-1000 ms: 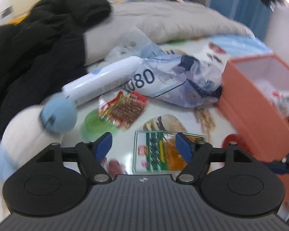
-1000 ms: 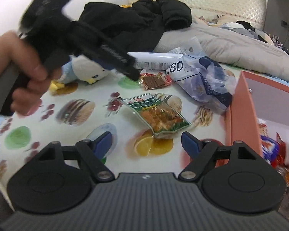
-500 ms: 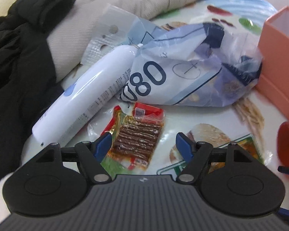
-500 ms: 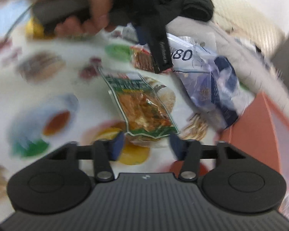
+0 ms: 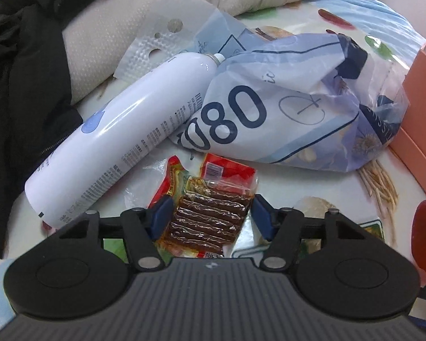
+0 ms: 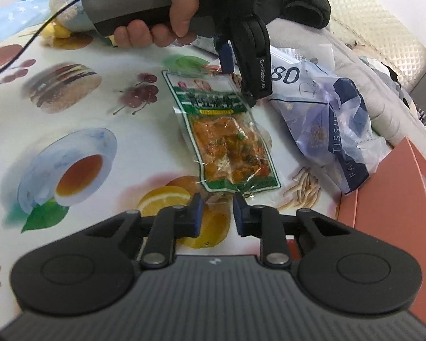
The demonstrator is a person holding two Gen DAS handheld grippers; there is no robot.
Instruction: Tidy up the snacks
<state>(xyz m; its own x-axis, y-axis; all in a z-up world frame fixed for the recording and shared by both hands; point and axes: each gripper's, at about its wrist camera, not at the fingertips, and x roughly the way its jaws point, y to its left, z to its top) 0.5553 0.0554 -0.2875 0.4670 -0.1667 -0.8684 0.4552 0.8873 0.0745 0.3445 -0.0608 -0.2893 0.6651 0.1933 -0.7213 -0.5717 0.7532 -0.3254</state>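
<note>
Green snack packet (image 6: 227,139) lengthwise away from right gripper (image 6: 216,210), flat.

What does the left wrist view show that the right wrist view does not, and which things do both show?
Only the left wrist view: a white spray can and the red snack pack between the left gripper's open fingers.
Only the right wrist view: the green snack pack, and a hand holding the left gripper.
Both: the tissue bag and orange box.

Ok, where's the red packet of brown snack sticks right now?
In the left wrist view the red packet of brown snack sticks lies between the open left gripper fingers, just below the white spray can and the crumpled blue tissue bag.
</note>
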